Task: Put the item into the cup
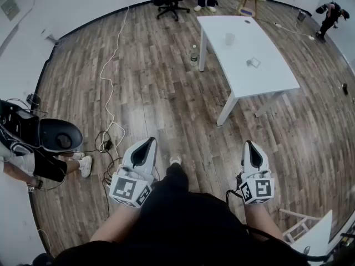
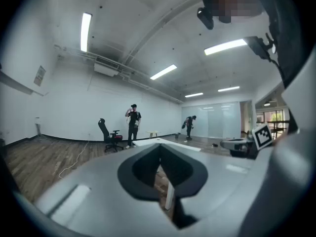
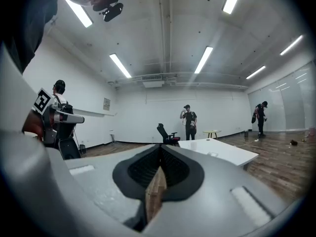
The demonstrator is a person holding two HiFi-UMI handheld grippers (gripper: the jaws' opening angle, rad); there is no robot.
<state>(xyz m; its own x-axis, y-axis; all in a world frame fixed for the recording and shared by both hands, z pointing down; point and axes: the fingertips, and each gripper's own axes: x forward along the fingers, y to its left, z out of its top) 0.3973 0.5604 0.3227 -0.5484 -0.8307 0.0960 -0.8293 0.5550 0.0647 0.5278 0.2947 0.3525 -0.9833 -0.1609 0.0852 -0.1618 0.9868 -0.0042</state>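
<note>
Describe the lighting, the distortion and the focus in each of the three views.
Head view: strong fisheye, the floor bends into an arc; the white table is almost washed out. Left gripper view: ceiling lamps glare, dark corners. Right gripper view: bright lamp strips, the jaws are soft.

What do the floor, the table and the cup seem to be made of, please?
The floor looks like wood or wood-look planks: brown grain, seams, some sheen. The table has a smooth, matte white top, perhaps laminate or painted board. The cup is pale, too small to tell.
</note>
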